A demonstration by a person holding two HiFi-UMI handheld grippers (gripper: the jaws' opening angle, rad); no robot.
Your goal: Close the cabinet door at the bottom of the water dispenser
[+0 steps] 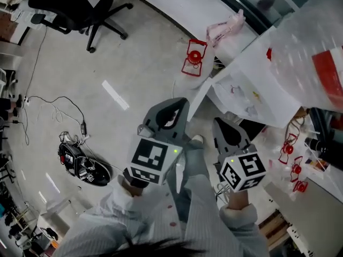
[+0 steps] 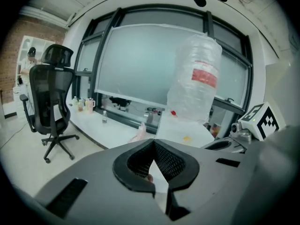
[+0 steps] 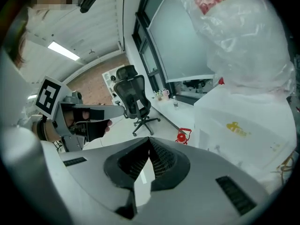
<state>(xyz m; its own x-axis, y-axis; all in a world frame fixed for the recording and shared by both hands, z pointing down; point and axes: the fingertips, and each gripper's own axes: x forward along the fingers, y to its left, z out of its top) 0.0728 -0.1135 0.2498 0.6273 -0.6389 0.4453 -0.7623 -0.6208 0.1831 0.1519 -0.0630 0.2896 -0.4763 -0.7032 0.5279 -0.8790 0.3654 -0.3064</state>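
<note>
I hold the left gripper (image 1: 170, 114) and right gripper (image 1: 229, 134) pinched shut and empty, since a push needs no grip. They hang over the floor (image 1: 134, 63) near the water dispenser (image 1: 252, 84); its cabinet door (image 1: 199, 99) seems swung out, untouched.

Cool, even indoor light. A ceiling strip light (image 3: 63, 50) glows in the right gripper view; pale daylight fills the window (image 2: 140, 64) in the left one. White glare streaks the floor (image 1: 139, 52). Fisheye bending curves all edges, gripper-view corners go black, and the left tool (image 2: 153, 143) looms slightly soft.
</note>
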